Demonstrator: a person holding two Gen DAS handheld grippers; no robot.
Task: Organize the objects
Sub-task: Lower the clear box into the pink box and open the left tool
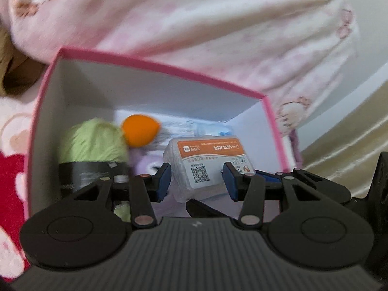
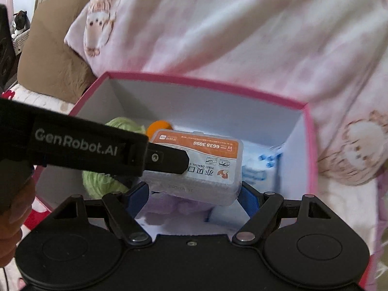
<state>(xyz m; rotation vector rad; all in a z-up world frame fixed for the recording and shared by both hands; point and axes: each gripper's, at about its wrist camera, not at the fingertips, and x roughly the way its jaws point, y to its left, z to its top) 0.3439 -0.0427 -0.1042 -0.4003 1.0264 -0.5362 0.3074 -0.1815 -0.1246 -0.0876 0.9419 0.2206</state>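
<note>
Box (image 1: 155,63) filled your left wrist view: pink rim, white walls, with green yarn (image 1: 93,140), an orange ball (image 1: 139,131) and a clear floss case (image 1: 206,165) inside. Your left claw (image 1: 197,178) bracketed the case, though I couldn't tell if its pads pressed. Over to the right wrist view: your right claw (image 2: 194,197) was clenched across the case's long sides, likely to lower it level above a blue-printed packet (image 2: 262,165).

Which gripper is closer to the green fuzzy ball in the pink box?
Left, probably. The left gripper reaches in just over the green fuzzy ball; the right gripper sits farther right, its jaws flanking the clear case.
</note>
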